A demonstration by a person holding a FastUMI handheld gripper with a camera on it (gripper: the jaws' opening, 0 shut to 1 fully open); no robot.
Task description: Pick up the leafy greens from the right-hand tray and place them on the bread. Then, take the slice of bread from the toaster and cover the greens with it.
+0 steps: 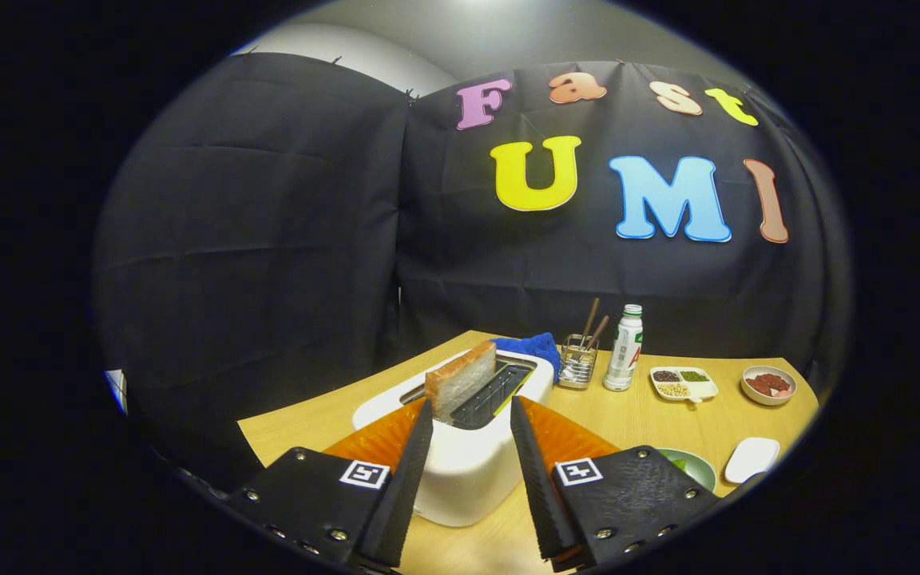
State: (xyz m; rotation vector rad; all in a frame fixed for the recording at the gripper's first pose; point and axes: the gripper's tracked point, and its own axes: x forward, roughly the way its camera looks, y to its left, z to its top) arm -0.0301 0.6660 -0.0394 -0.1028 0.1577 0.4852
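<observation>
The claw (472, 407) stands wide, its 2 fingers spread either side of a white toaster (464, 459) and gripping nothing. The toaster sits on the wooden table (652, 423) between and just ahead of the fingers. A slice of bread (460, 379) stands upright in the toaster's left slot, sticking up above the top, at about 11 o'clock from the midpoint between the fingertips and close to the left fingertip. The right slot beside it shows dark.

Beyond the toaster at 12 o'clock lies a blue cloth (536, 347). At 1 o'clock from the toaster stand a wire holder with brown sticks (580, 359) and, just beside it, a white bottle with a green cap (624, 349). Further toward 2 o'clock are a white divided dish (684, 383) with small heaps of grains and a round bowl (768, 385) of reddish pieces.

At 3 o'clock from the right finger, a green plate (695, 465) peeks out behind it, and a small white tray (751, 458) lies just beside that. Whether greens lie there cannot be told.
</observation>
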